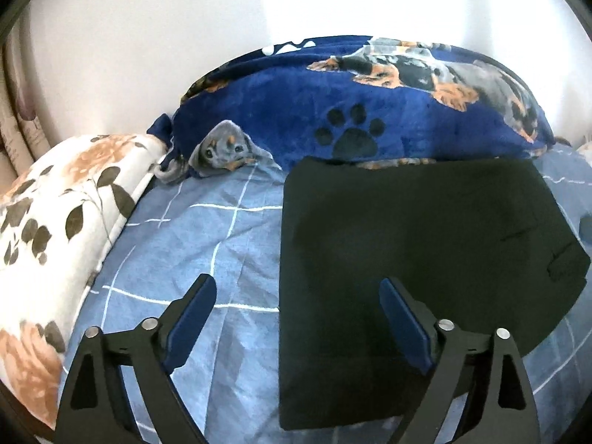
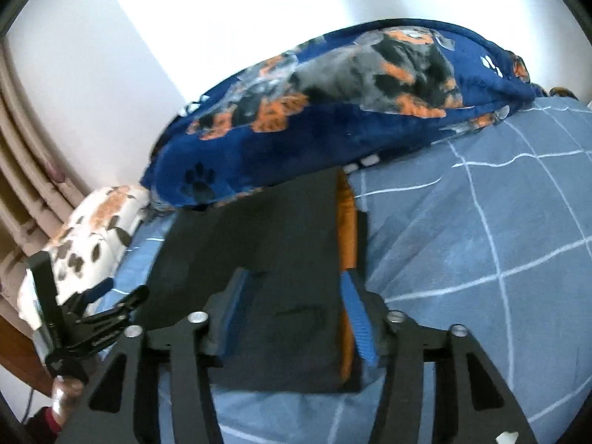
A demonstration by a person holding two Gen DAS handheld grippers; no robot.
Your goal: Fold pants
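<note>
Holding my left gripper with jaws spread wide and nothing between them, I see its right finger over the folded black pants and its left one over bare blue checked bedsheet. My right gripper also stands apart, gripping nothing, above the pants' near end.

The pants lie flat in a squarish stack, long axis running away from me; their far edge touches the navy dog-print blanket. Open sheet lies on both sides, wider on the right. A floral pillow bounds the left.

Only the right wrist view shows an orange strip along the pants' right edge, plus my left gripper from outside. Only the left wrist view shows dark seam lines near the right corner.
</note>
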